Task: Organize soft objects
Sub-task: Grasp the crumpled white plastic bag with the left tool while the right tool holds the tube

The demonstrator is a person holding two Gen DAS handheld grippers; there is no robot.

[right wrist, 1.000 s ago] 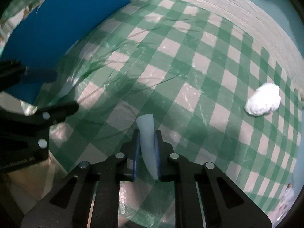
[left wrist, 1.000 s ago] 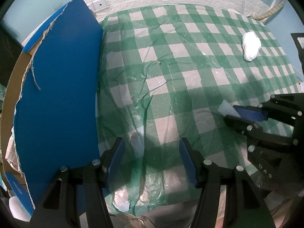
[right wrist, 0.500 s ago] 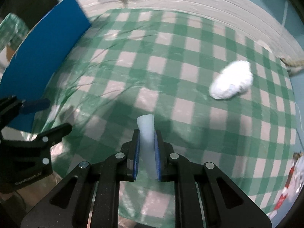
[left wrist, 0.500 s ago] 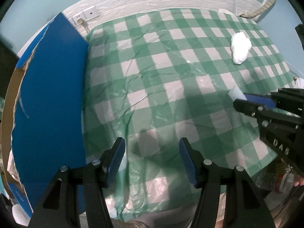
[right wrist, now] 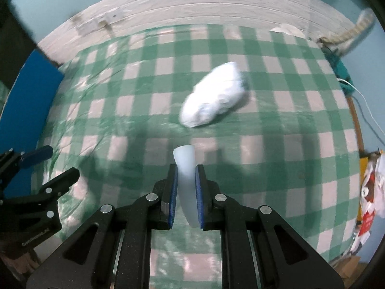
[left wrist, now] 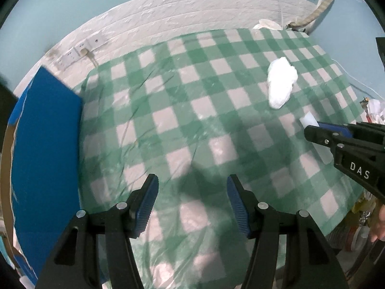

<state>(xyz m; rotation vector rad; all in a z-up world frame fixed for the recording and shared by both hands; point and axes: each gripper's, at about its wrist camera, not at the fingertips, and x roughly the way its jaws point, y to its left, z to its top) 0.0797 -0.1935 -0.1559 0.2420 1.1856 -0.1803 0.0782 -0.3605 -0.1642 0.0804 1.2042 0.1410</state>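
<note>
My right gripper (right wrist: 184,169) is shut on a pale white foam strip (right wrist: 185,166) that sticks out past the fingertips, above the green checked tablecloth (right wrist: 144,110). The strip also shows in the left wrist view (left wrist: 308,120), held by the right gripper (left wrist: 312,130) at the right edge. A crumpled white soft bundle (right wrist: 213,95) lies on the cloth beyond the strip; it also shows in the left wrist view (left wrist: 280,84) at the far right. My left gripper (left wrist: 192,187) is open and empty over the near part of the cloth.
A blue board (left wrist: 45,154) stands along the table's left side. A white textured wall panel (left wrist: 192,16) with sockets (left wrist: 79,50) runs behind the table. Cables (right wrist: 356,91) and packaging (right wrist: 370,190) lie off the right edge.
Both grippers have pulled back and swung right. The white bundle now sits nearer the middle of the right wrist view. The right gripper still holds the strip; the left stays open.
</note>
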